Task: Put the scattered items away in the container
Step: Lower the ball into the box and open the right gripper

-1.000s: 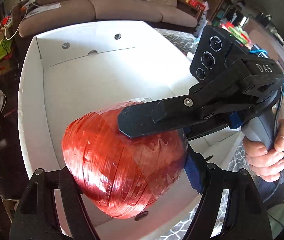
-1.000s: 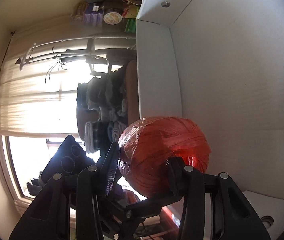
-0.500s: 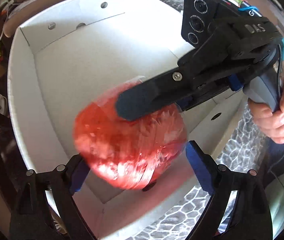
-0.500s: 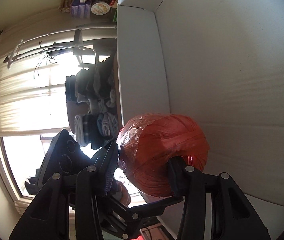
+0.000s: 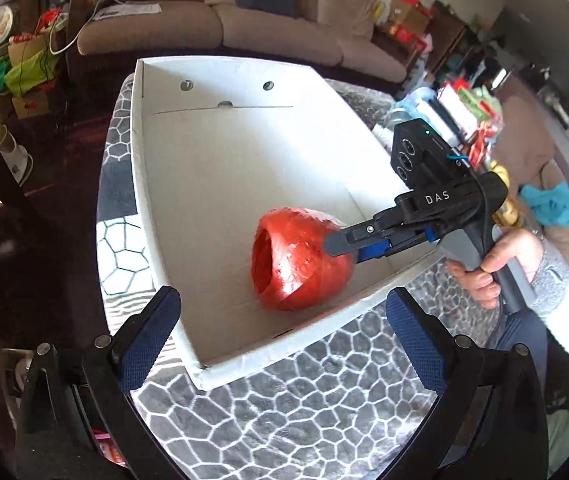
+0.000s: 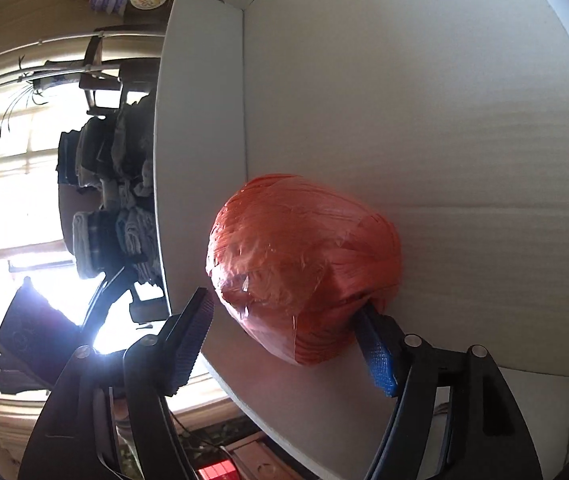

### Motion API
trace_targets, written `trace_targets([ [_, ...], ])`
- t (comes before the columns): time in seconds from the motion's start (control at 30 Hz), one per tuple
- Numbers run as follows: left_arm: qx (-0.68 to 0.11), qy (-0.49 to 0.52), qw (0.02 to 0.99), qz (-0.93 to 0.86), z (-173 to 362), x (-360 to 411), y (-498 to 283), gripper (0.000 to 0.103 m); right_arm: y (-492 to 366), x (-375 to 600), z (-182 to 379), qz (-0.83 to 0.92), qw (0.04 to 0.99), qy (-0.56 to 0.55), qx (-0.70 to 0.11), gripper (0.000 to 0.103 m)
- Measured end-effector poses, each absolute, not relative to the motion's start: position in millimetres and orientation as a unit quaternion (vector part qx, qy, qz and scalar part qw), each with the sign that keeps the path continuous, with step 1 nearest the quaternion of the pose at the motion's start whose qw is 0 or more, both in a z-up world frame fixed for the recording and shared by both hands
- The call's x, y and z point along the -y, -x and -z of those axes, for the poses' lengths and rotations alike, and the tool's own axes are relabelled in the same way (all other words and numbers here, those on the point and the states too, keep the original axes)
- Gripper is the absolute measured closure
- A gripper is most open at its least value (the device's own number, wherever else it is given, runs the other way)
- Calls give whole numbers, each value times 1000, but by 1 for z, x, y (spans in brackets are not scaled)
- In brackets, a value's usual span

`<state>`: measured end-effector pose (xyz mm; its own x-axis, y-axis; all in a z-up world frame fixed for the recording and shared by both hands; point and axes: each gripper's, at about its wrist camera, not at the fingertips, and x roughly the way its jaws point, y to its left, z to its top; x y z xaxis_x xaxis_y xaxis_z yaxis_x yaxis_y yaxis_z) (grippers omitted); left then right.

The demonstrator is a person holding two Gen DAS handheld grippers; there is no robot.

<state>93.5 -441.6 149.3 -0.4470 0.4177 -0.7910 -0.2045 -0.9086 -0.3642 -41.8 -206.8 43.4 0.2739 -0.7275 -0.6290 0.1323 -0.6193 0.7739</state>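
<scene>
- The left hand-held gripper (image 5: pixel 282 334) sits at the near edge of the left wrist view, above the patterned cover of the counter (image 5: pixel 304 412) and just short of the near rim of the white box (image 5: pixel 140 184). Its jaws are opening and already spread very wide, with nothing between the blue pads; it holds nothing.
- The white box takes up the middle of that view, an open cardboard container with low walls. Its floor is bare apart from one item.
- That item is the red twine ball (image 5: pixel 300 258), a plastic-wrapped ball of red cord with a hollow end facing the camera. It rests on the box floor near the near-right corner, inside the walls.
- To the right of the ball, the right hand-held gripper (image 6: pixel 288 344) reaches in over the box's right wall. Its jaws are opening. In the right wrist view the ball lies between them: the left pad stands clear of it with a visible gap, while the right pad sits against or tucked behind the ball's lower edge, and I cannot tell whether it still presses. It looks like a release rather than a grip.
- Further right, the person's hand (image 5: pixel 496 264) grips that tool's handle, sleeve showing at the wrist.
- Progress, as a judgement: this ball counts as delivered once the right jaws clear it. No other items lie in the box, so the tidying seems at an early stage. What remains scattered is not clearly visible on the counter here.
</scene>
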Motion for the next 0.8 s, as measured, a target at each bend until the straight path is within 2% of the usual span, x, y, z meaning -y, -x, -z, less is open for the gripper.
trace_targets([
  [0.17,117,491,196,-841,-143,421,-103,0,45,195,-66,620,345,-688,153,27],
  [0.3,121,490,203,-839,-141,415,-105,0,48,205,-66,618,360,-677,175,26],
  [0.47,126,485,210,-840,-144,416,-114,0,35,239,-54,603,349,-701,154,25],
  [0.7,122,487,198,-842,-136,424,-128,0,19,275,-48,564,364,-716,189,28],
  [0.8,134,483,194,-844,-137,431,-130,0,10,288,-48,567,371,-717,164,27],
])
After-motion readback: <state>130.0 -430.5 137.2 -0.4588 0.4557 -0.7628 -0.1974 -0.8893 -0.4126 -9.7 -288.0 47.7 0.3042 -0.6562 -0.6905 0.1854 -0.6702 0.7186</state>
